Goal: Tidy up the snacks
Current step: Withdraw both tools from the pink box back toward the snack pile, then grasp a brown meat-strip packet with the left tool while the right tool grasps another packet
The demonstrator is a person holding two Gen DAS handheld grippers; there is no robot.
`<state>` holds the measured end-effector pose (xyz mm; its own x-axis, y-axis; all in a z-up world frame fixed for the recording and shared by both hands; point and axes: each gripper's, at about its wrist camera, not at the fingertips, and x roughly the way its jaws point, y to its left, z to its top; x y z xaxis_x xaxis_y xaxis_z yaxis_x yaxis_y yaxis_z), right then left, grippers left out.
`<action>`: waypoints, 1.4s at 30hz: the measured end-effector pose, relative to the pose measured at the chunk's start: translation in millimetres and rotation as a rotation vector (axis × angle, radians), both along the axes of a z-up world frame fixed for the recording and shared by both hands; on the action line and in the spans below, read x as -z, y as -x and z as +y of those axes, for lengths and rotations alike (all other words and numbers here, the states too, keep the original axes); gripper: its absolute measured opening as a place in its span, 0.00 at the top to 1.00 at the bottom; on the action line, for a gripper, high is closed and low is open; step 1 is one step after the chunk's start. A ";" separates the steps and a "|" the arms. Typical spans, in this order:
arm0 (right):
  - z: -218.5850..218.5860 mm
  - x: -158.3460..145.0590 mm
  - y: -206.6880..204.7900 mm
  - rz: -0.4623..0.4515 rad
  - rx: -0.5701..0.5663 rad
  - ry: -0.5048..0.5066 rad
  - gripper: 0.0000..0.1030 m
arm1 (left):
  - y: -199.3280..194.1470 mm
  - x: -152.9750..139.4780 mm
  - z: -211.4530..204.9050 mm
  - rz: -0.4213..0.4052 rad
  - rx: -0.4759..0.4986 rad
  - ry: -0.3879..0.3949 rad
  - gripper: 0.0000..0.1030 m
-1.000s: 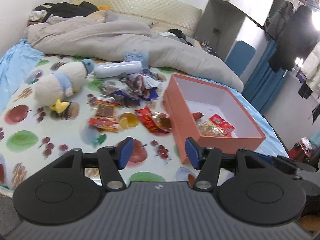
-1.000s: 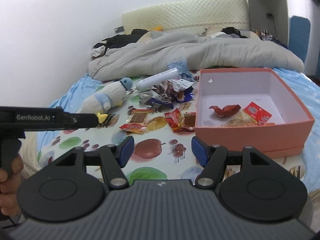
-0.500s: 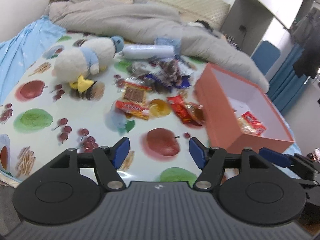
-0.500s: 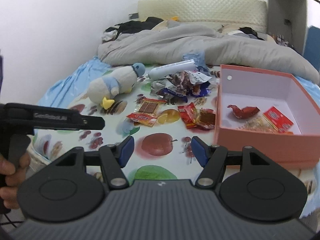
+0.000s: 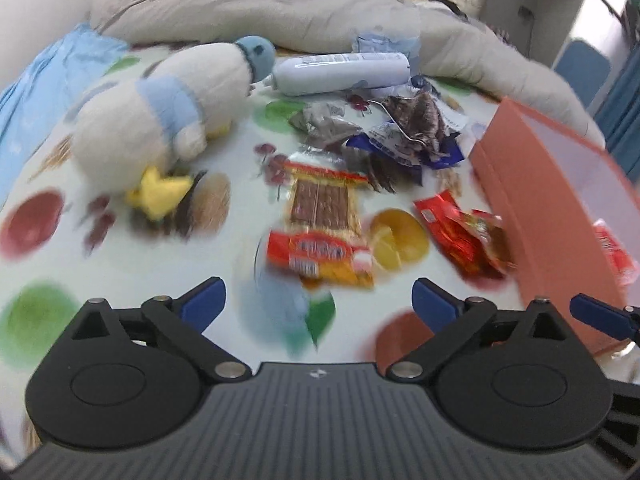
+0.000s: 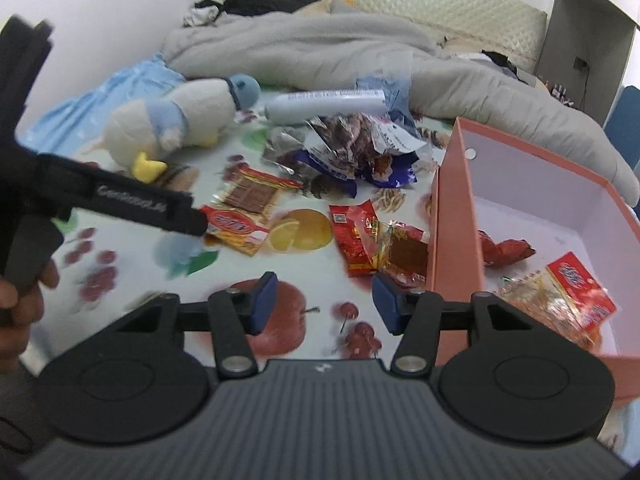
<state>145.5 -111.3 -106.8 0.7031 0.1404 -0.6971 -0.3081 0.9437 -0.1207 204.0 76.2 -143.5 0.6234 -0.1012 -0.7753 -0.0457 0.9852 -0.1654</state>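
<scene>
Approaching red-and-yellow snack packet (image 5: pixel 320 254) just ahead of left gripper (image 5: pixel 318 300) | jaws spread, empty | right gripper (image 6: pixel 323 300) likewise released | pinch packet edge, avoid neighbouring wrapper, carry rightward into box (image 5: pixel 560 216)

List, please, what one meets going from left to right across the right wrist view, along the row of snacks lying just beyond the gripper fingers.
Red and yellow packet → printed orange slice on the sheet → red packet → clear packet with a brown snack → pink box.
</scene>
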 end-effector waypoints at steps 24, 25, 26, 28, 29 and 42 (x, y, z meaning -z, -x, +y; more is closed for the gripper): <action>24.7 52.9 -108.3 0.146 0.066 0.233 0.72 | -151.1 67.1 -17.5 0.141 0.151 -0.138 0.10; 23.4 52.8 -110.6 0.157 0.072 0.228 0.73 | -152.0 67.0 -19.2 0.148 0.158 -0.154 0.13; 22.4 53.4 -112.9 0.172 0.077 0.228 0.80 | -152.4 66.6 -20.6 0.151 0.168 -0.162 0.15; 21.7 54.6 -115.8 0.185 0.070 0.230 0.87 | -153.8 66.3 -22.9 0.172 0.186 -0.165 0.16; 22.3 54.3 -115.6 0.189 0.054 0.237 0.90 | -153.9 65.8 -24.4 0.181 0.204 -0.173 0.18; 20.1 6.5 -95.3 0.166 -0.060 0.252 0.96 | -136.0 46.8 -24.4 0.258 0.226 -0.104 0.42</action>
<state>240.8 -91.3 -113.3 0.5723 -0.0138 -0.8199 -0.3977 0.8697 -0.2922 340.0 51.9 -190.4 0.3762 -0.1268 -0.9178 0.1483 0.9861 -0.0754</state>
